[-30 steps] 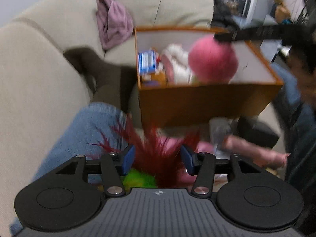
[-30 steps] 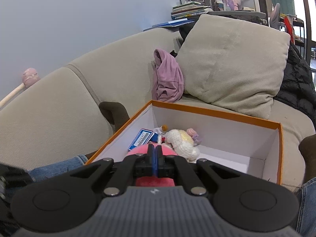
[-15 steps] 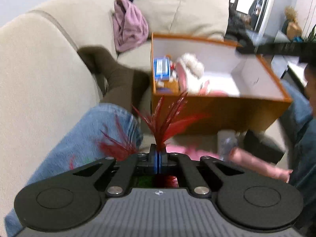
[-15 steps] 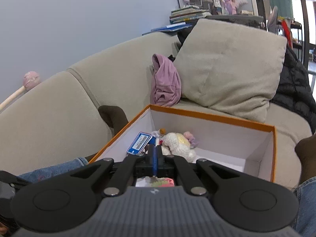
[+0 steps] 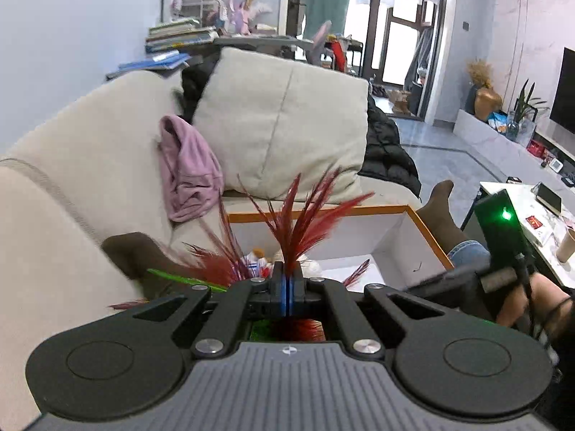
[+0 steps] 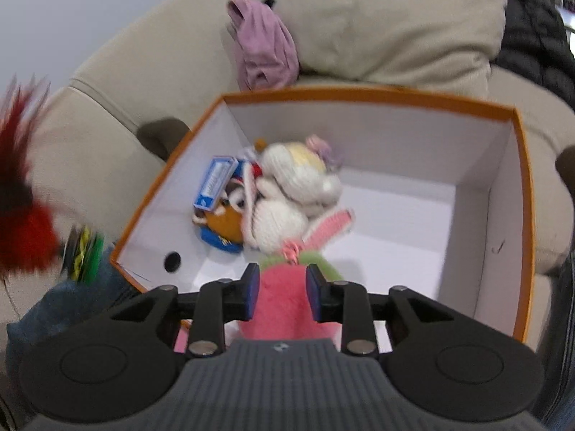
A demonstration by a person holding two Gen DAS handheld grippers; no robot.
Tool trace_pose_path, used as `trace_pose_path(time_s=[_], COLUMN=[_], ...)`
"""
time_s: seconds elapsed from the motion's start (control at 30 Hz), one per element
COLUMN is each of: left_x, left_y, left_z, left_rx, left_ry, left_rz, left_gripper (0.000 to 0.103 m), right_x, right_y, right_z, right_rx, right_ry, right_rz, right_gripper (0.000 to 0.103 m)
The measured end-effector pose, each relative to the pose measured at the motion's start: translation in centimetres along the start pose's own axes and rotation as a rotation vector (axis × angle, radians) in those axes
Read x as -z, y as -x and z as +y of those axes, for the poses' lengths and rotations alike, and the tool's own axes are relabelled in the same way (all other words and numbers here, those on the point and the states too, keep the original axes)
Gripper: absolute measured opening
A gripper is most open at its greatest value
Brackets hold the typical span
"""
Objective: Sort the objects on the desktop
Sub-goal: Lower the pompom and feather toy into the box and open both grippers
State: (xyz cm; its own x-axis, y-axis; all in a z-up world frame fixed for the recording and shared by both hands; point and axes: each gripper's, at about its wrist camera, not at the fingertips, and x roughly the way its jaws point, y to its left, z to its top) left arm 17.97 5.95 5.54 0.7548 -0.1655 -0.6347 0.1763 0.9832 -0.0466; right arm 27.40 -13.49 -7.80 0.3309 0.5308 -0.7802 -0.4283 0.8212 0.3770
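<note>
While the left tongs [image 5: 287, 289] are pressed together on the base of a red feather toy [image 5: 305, 222], its plumes fan up in front of the orange box [image 5: 427, 230] that sits on a beige sofa [image 5: 90, 151]. A green bit of the toy pokes out to the left under the fingers. In the right wrist view the same feather toy shows up blurred at the far left edge, outside the box.

The right tongs [image 6: 282, 296] have just been opening, and the jaws now stand spread with a pink plush [image 6: 284, 309] between them, over the near part of the box. Can't really tell if the pads still touch it; there seems to be a sliver of gap on both sides. Deeper in the box there's a pile: a white crochet toy [image 6: 298, 176], a small blue packet [image 6: 215, 183] leaning on the left wall, and a brown-and-blue plush [image 6: 222, 226] under it. A purple cloth [image 6: 262, 50] hangs on the sofa behind the box, next to a big cushion [image 6: 391, 18].
</note>
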Motion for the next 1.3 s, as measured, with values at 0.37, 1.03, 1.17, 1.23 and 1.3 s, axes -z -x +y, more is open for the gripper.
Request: trace_pose_path(time_s=[0.37,1.03,1.17,1.23,1.3], left_x=[2.5,3.5,4.2,4.6,5.1], left_y=[-9.0,-4.9,-3.4,-2.6,-1.8], left_z=[1.1,3.8,3.9,3.9,3.6], left_rx=[-0.060,-0.095,-0.096,-0.091,-0.089], left_ry=[0.007,0.124,0.134,0.146,0.153], left_rz=[0.209,0.155,0.149,0.145,0.143], left_gripper=[0.001,0.008,0.008,0.008,0.009], right_x=[-0.2,-2.0,-1.8,-1.7,-1.6], right_y=[-3.2,-8.6,-7.9,-6.8,-5.2], right_z=[-2.4,2.7,2.9,2.9,3.0], right_rx=[-0.068,-0.135,-0.116,-0.107,-0.097], right_ry=[-0.116,-0.092,-0.085,-0.082,-0.055], right_rz=[0.192,0.291,0.275,0.254,0.213], right_gripper=[0.037,0.027,0.029,0.029,0.029])
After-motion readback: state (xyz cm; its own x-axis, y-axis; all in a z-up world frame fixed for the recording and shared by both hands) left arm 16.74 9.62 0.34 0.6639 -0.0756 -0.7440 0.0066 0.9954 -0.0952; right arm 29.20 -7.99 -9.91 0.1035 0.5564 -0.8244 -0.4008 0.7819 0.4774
